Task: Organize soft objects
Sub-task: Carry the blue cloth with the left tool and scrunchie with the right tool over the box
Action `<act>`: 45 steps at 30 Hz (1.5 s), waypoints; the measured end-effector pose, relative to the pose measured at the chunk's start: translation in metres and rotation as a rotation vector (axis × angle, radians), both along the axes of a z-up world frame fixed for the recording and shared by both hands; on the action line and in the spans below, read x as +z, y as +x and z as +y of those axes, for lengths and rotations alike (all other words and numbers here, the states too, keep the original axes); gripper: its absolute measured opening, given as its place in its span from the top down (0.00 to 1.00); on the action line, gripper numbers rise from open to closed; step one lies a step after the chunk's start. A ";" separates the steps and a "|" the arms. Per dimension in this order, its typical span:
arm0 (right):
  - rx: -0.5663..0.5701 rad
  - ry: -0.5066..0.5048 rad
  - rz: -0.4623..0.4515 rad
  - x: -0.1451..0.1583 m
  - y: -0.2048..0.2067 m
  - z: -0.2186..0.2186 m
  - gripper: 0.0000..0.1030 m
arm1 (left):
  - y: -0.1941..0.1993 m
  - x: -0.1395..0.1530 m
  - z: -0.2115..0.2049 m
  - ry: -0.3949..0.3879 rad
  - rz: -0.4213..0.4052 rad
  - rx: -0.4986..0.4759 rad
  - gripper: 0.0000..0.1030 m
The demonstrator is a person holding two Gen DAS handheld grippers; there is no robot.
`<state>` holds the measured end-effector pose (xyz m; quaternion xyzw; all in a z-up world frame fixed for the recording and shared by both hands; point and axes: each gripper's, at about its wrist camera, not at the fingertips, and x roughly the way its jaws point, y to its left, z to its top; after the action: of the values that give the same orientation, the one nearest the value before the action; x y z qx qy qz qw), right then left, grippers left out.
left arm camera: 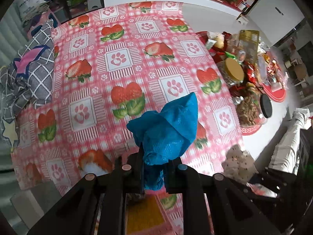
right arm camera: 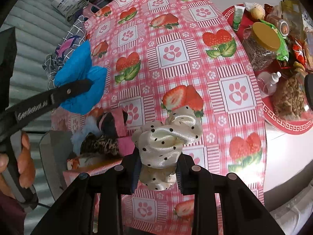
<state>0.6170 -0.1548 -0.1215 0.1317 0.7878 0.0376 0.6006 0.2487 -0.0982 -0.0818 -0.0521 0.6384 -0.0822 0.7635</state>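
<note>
My left gripper (left arm camera: 153, 168) is shut on a bunched blue cloth (left arm camera: 166, 129) and holds it above the strawberry-patterned tablecloth (left arm camera: 117, 58). The same blue cloth (right arm camera: 80, 82) shows at the left of the right wrist view, pinched in the left gripper's fingers (right arm camera: 76, 88). My right gripper (right arm camera: 158, 168) is shut on a cream satin scrunchie with black dots (right arm camera: 168, 139), held above the tablecloth (right arm camera: 176, 54). A pile of soft items, pink, black and leopard-print (right arm camera: 105, 135), lies in a pink box (right arm camera: 93, 168) at the table's near left edge.
A grey checked cushion (left arm camera: 33, 72) lies at the left. A red mat (right arm camera: 289, 125) at the right carries a gold-lidded jar (right arm camera: 264, 37), a spray bottle (right arm camera: 270, 80), a tube and snack packets. A beige speckled soft item (left arm camera: 238, 162) sits near the table's right edge.
</note>
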 end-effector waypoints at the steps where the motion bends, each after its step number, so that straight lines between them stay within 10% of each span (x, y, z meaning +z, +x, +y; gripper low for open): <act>1: 0.000 -0.001 -0.002 0.003 -0.002 0.000 0.69 | -0.005 0.003 0.000 -0.003 -0.003 -0.002 0.85; 30: 0.158 0.004 0.059 0.059 -0.125 0.088 0.69 | -0.227 0.026 0.092 0.018 -0.008 0.135 0.85; 45: 0.325 0.048 0.027 0.074 -0.130 0.167 0.69 | -0.282 0.030 0.155 0.002 -0.024 0.295 0.85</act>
<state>0.4870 0.0119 -0.0471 0.0172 0.8056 0.1512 0.5726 -0.0330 0.0563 -0.0514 -0.1435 0.6149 0.0310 0.7748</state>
